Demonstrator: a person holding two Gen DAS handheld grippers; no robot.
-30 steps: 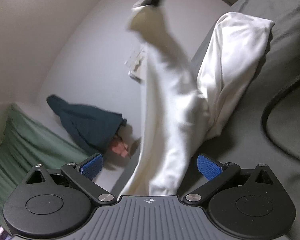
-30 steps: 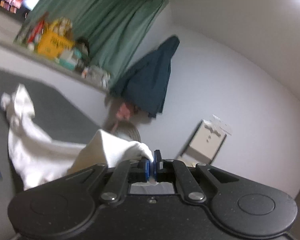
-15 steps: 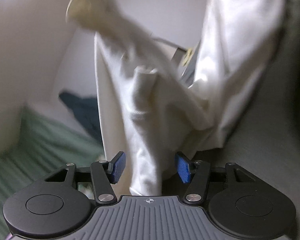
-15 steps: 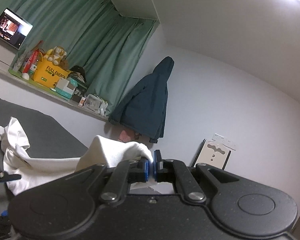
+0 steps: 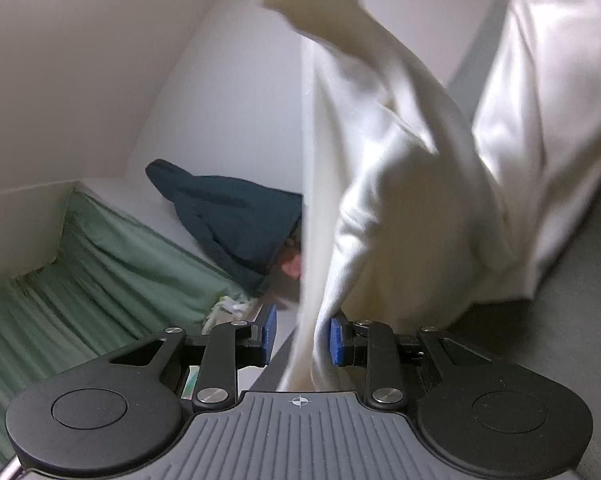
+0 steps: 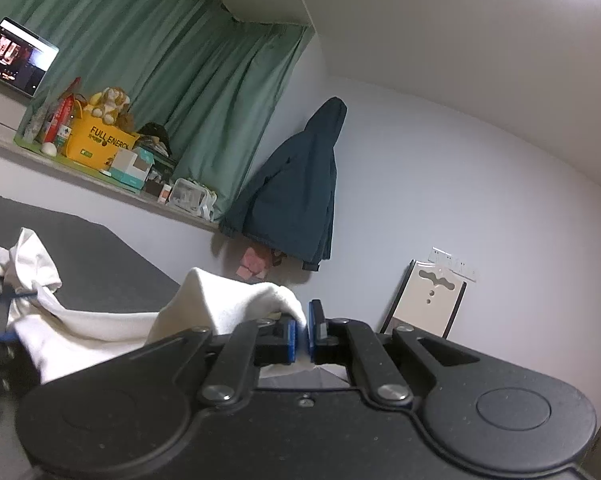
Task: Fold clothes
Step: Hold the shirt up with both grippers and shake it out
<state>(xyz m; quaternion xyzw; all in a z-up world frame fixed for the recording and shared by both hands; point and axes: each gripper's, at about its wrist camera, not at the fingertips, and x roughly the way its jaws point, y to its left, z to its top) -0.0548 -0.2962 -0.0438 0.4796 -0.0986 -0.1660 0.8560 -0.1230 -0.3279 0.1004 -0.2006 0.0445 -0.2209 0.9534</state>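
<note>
Right wrist: yellow box (image 6: pixel 96 142) reads "FULL ENERGY"; right jaws clamp white garment (image 6: pixel 236 304), left jaws closing around it.

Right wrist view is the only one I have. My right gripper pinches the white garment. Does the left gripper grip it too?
Observer: Not yet. The left gripper is closing, and a hanging fold of the white garment runs between its jaws.
Operator: Does the fold touch both sides?
Observer: No. It lies against the pad on the picture's right, and a gap shows at the other one.
</note>
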